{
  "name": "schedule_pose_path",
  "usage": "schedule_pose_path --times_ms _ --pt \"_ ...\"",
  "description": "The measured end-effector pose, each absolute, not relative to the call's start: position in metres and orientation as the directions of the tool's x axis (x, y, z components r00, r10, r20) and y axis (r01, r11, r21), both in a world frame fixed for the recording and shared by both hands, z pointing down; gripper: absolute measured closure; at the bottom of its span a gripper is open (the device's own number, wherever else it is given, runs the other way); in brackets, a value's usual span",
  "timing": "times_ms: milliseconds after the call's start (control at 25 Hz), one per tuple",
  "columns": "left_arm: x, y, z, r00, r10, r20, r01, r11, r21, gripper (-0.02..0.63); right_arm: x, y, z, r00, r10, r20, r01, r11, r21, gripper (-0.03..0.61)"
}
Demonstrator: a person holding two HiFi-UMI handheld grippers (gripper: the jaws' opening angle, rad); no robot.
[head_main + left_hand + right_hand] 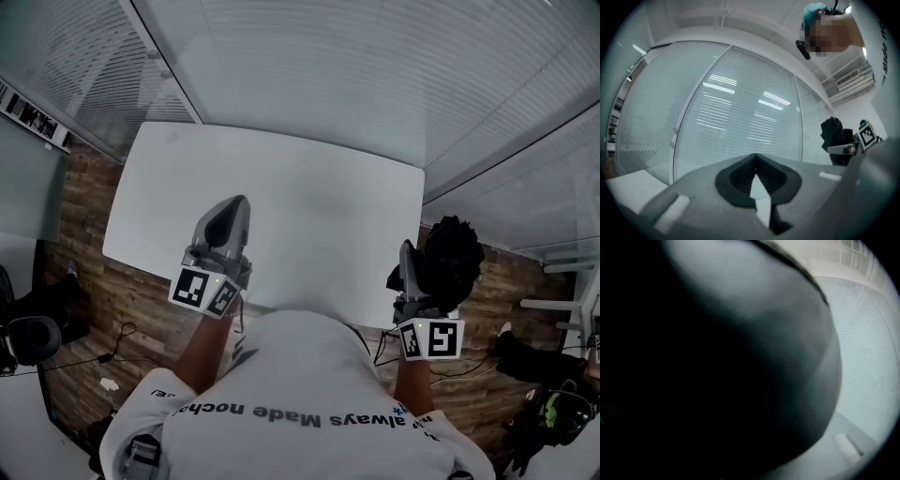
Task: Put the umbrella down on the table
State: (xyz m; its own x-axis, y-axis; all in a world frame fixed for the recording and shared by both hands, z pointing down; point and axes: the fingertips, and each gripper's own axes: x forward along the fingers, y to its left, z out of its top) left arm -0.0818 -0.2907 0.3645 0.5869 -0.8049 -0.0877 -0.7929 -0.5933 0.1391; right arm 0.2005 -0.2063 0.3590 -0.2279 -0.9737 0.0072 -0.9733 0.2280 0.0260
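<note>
The black folded umbrella (454,255) hangs in the air just off the right end of the white table (309,202), above the floor. My right gripper (411,267) is shut on it from the left side. In the right gripper view the umbrella's dark fabric (717,380) fills nearly the whole picture. From the left gripper view the umbrella (836,136) shows at the far right. My left gripper (231,214) hovers over the table's near edge, pointing away from me. Its jaws meet at the tips with nothing between them (755,158).
Glass partition walls with blinds (375,75) run behind and to the right of the table. The floor is wood (84,281), with cables near my feet. An office chair (28,336) stands at the left, and dark items (553,408) lie at the right.
</note>
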Motion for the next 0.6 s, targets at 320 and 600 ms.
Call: schedule_pose_path --times_ms 320,600 --pt "-0.086 -0.287 0.359 0.591 -0.801 -0.096 -0.788 -0.599 0.140 0.611 0.193 -0.217 0.379 -0.242 -0.967 0.076 -0.970 0.241 -0.014 0.344" --pt "-0.090 -0.280 0.356 0.582 -0.807 -0.103 -0.794 -0.591 0.140 0.611 0.192 -0.226 0.414 -0.248 -0.955 0.161 -0.969 0.247 -0.029 0.344"
